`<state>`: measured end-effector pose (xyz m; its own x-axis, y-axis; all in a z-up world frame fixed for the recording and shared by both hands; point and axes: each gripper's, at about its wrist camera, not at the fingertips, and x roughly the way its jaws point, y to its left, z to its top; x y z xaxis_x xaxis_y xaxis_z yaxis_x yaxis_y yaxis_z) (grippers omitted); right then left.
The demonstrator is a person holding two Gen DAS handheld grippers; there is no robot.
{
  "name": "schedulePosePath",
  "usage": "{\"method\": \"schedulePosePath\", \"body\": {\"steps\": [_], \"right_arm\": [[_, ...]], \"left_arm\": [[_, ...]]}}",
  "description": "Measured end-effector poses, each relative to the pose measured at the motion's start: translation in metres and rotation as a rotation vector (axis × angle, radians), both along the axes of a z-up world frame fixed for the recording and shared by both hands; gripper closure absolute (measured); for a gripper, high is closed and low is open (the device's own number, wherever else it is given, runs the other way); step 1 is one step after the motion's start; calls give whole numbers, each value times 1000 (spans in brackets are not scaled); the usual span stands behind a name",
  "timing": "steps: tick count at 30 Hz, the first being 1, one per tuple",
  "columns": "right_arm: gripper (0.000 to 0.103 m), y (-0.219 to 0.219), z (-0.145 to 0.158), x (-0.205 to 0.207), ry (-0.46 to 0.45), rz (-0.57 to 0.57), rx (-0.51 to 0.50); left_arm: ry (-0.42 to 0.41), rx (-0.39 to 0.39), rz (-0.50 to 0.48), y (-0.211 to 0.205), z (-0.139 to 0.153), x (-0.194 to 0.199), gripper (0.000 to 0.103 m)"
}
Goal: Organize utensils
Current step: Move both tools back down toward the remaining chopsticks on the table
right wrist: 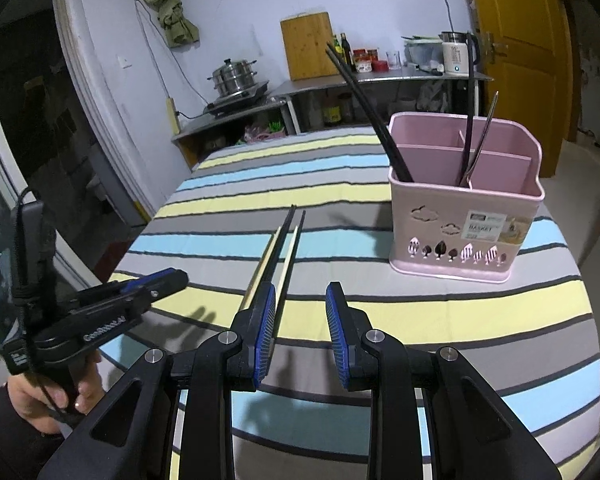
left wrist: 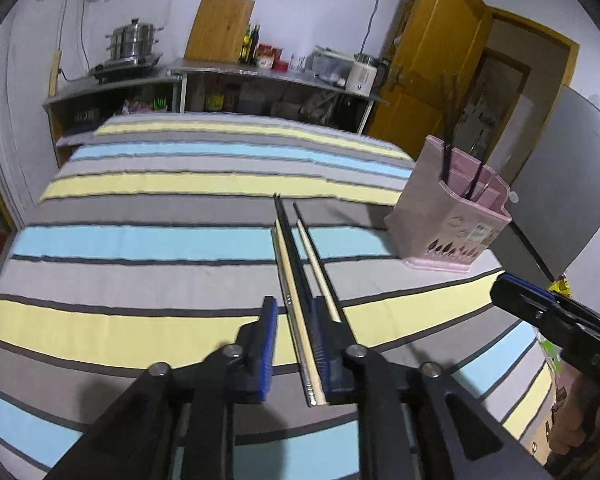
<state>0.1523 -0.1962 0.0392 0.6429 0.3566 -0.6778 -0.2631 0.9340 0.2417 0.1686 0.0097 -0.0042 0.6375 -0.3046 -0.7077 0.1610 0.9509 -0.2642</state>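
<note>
Blue pads of the left gripper (left wrist: 294, 344) stand apart; the loose chopsticks (left wrist: 300, 280) lie on the striped cloth (left wrist: 140, 240) between them, close against the right pad, not pinched. The right gripper (right wrist: 300, 320) is spread and empty, the chopsticks just beyond its left finger. The pink basket (right wrist: 466, 236) stands further right, holding other utensils.

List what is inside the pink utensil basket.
In the pink basket: two black chopsticks at its left end, a dark utensil and a metal one mid-basket. The walls hide their lower ends.
</note>
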Motion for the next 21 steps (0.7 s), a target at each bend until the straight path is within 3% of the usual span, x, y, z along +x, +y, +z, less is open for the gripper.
{"method": "schedulePosePath", "body": {"steps": [16,21], "right_arm": [[76,8,-45,35,105,22,-3],[76,9,-52,40,118,25,-6]], "left_arm": [[101,69,3,-20,-60,65,79],[63,110,-9,-26,-62,68,77]]}}
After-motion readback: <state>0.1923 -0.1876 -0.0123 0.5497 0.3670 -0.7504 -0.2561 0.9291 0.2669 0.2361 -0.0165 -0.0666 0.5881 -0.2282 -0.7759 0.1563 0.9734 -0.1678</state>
